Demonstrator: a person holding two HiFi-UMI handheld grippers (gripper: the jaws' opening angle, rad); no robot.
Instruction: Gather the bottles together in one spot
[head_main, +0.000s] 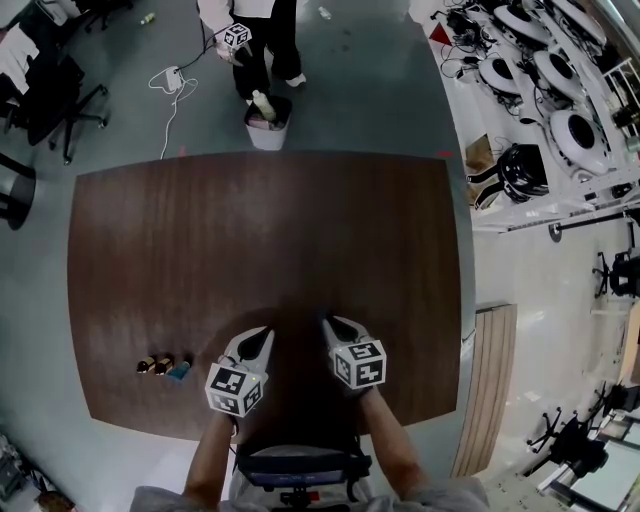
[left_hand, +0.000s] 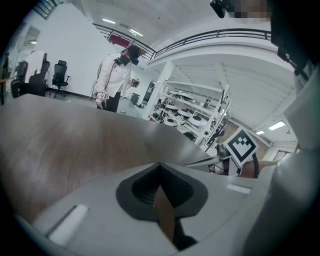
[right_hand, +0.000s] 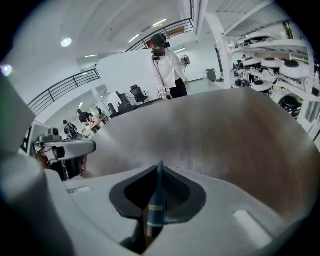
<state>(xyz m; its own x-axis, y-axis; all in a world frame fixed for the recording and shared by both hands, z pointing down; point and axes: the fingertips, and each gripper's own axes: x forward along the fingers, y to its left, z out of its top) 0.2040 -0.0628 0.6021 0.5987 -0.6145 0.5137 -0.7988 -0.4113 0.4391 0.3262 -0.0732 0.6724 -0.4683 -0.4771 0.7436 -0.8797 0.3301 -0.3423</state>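
One brown table (head_main: 270, 230), three small bottles (head_main: 163, 366) in a row, two hand-held grippers, one left gripper (head_main: 262, 336) and one right gripper (head_main: 331, 323), one standing person (head_main: 262, 30) beyond the table, one white bucket (head_main: 267, 131) at that person's feet.

The table (head_main: 270, 230) is dark brown with fine wood grain. Near its left edge lie three bottles (head_main: 163, 366), two brown and one teal. The left gripper (head_main: 266, 333) and right gripper (head_main: 327, 323) are pale grey, with black-and-white patterned cubes. The floor (head_main: 360, 90) is blue-grey.

Left tool (head_main: 264, 333), right tool (head_main: 328, 323), both closed
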